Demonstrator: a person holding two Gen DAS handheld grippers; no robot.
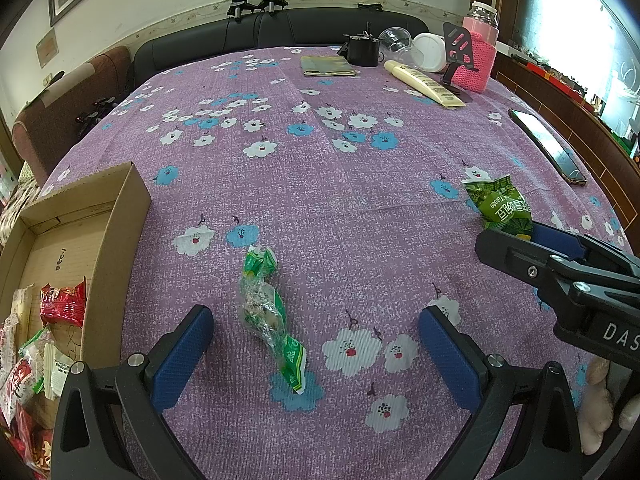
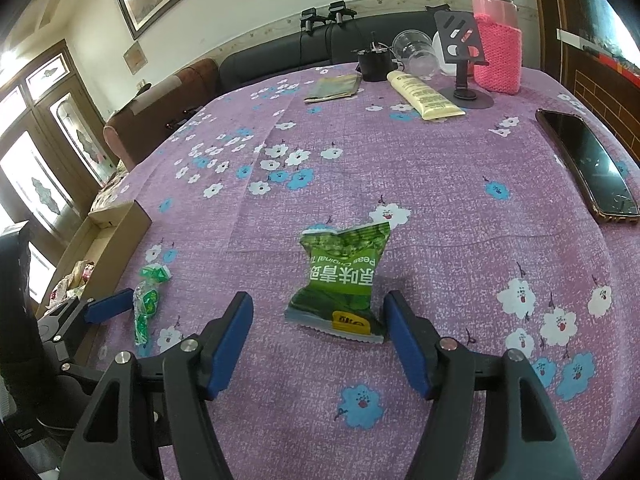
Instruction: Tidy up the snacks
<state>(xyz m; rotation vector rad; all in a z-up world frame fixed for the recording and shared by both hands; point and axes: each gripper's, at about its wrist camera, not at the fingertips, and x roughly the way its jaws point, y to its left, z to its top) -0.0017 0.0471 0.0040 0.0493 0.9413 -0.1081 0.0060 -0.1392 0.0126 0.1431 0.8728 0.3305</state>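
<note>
Two snacks left out on the table (image 1: 360,184), and each gripper is lined up on one. The right gripper (image 2: 319,338) hangs tilted down over the pea packet (image 2: 344,280), blue pads set wide on either side of its near end, neither pressing it, so the packet lies loose on the cloth toward the table's right edge. The left gripper (image 1: 315,354) is angled down too, fingers spread wide, with the candy (image 1: 272,316) lying between them near the front edge, untouched.

The box (image 1: 120,216) sits at the left edge with several wrapped snacks already in it, so the sorting looks well under way. This reads as the pick-up step: the next move calls for dropping the pads a touch lower and squeezing in on the wrapper, then carrying it across to the box. The packet is puffy and slick, so the squeeze should land mid-body.
</note>
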